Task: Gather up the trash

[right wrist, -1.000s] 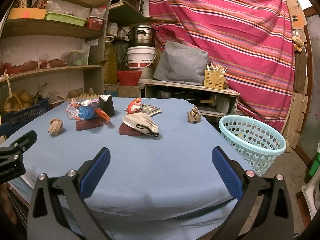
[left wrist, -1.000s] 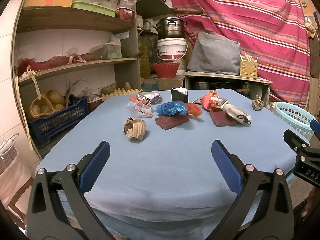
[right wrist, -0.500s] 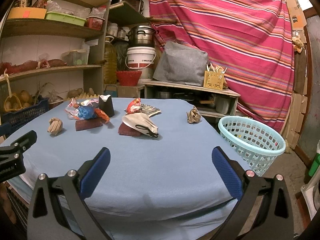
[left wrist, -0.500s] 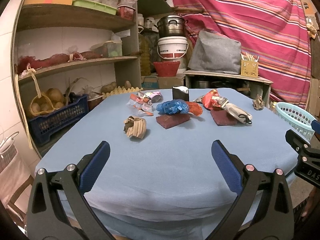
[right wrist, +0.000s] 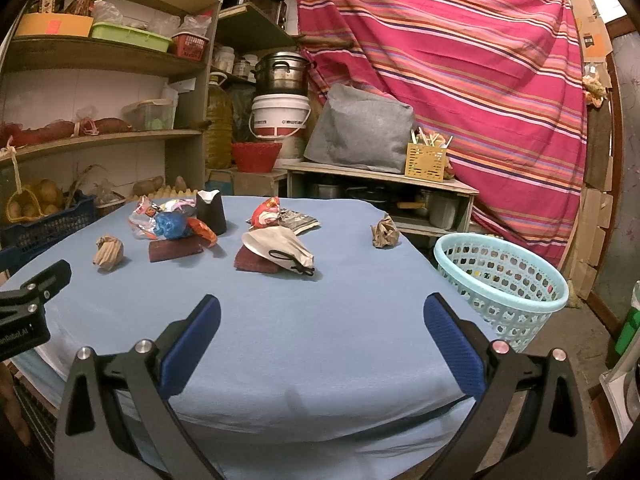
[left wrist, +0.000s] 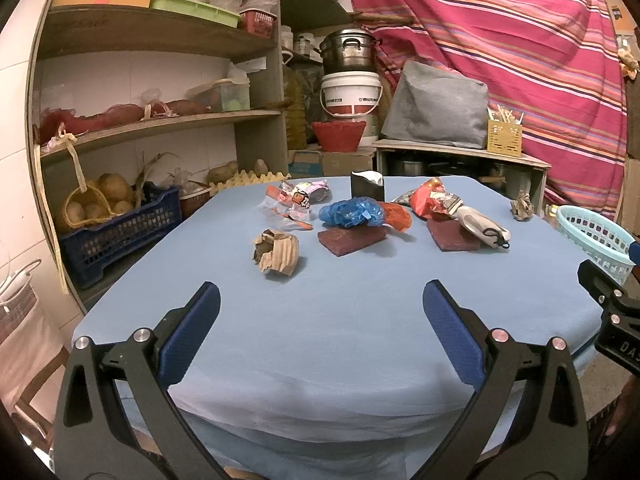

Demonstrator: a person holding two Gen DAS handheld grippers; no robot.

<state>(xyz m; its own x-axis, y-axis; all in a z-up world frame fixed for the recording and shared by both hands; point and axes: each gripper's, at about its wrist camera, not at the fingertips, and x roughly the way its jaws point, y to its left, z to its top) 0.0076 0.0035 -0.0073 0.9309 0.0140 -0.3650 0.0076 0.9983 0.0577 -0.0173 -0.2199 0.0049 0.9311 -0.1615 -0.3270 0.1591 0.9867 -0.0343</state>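
Note:
Trash lies on the far half of a blue-covered table point(left wrist: 320, 320): a crumpled cardboard piece point(left wrist: 277, 255), a blue plastic bag point(left wrist: 352, 212), a dark red pad point(left wrist: 352, 240), a clear wrapper point(left wrist: 296, 200), a red snack bag point(left wrist: 432, 200), a white mask point(right wrist: 280, 250) and a brown paper ball point(right wrist: 385, 232). A light blue basket point(right wrist: 500, 284) stands right of the table. My left gripper point(left wrist: 320, 332) and right gripper point(right wrist: 320, 332) are open and empty over the near edge.
A black paper cup point(right wrist: 211, 211) stands among the trash. Wooden shelves with a blue crate of potatoes point(left wrist: 116, 228) run along the left. A low shelf with a grey bag point(right wrist: 360, 136) and a striped curtain are behind the table.
Both views have shifted only slightly; the left gripper has edged a little closer to the table. Nothing has been taken hold of.

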